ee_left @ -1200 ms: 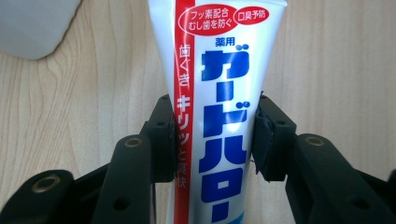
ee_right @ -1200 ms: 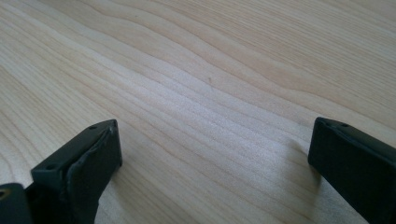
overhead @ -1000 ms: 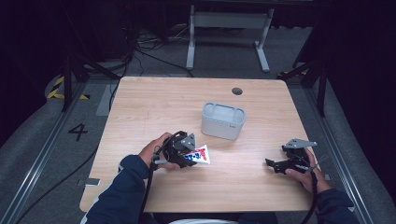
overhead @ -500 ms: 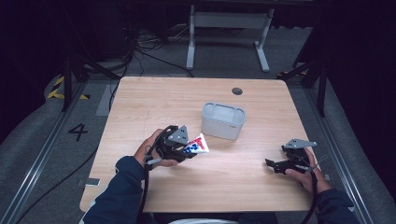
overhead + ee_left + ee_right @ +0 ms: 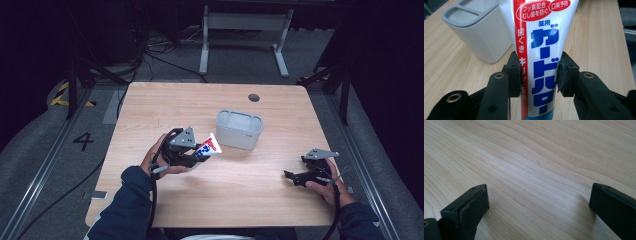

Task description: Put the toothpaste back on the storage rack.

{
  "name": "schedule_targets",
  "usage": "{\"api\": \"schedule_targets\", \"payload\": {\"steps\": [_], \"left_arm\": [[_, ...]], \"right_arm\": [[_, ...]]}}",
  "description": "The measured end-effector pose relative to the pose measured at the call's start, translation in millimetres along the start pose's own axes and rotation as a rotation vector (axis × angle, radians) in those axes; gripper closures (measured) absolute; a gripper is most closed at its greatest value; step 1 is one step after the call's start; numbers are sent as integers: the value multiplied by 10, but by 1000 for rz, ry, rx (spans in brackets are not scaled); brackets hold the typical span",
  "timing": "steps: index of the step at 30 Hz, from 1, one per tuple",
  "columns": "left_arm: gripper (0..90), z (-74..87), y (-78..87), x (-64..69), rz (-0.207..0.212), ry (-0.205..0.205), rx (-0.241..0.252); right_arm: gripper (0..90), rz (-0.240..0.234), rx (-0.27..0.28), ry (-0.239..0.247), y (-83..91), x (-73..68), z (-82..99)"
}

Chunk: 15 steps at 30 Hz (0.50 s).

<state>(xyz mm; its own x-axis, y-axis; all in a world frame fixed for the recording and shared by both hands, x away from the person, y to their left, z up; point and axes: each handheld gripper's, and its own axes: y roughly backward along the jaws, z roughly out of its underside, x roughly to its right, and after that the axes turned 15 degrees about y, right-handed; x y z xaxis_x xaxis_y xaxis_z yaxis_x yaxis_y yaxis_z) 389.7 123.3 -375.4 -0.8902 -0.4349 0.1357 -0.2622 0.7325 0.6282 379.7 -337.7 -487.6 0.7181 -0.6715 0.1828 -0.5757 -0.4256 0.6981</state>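
Now we squeeze the white toothpaste tube with blue and red letters (image 5: 541,50) in our left gripper (image 5: 539,75) beside the grey plastic holder (image 5: 239,129), while our right gripper (image 5: 537,202) fingers stay wide open over the light wooden worktop (image 5: 240,190).

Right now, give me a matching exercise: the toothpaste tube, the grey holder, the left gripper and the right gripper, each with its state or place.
1 toothpaste tube
2 grey holder
3 left gripper
4 right gripper

A open, nothing between its jaws
B standing on the table, past the tube
C clamped between two jaws
D shut on the tube

Pairs: 1-C, 2-B, 3-D, 4-A
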Motion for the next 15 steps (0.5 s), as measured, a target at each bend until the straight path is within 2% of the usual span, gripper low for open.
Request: {"api": "schedule_targets", "payload": {"steps": [5,15], "left_arm": [[617,-33,83,17,-18,1,41],[618,-125,188,0,-44,47,141]], "right_arm": [[29,-1,0,1,0,0,0],[28,-1,1,-2,-1,0,-1]]}}
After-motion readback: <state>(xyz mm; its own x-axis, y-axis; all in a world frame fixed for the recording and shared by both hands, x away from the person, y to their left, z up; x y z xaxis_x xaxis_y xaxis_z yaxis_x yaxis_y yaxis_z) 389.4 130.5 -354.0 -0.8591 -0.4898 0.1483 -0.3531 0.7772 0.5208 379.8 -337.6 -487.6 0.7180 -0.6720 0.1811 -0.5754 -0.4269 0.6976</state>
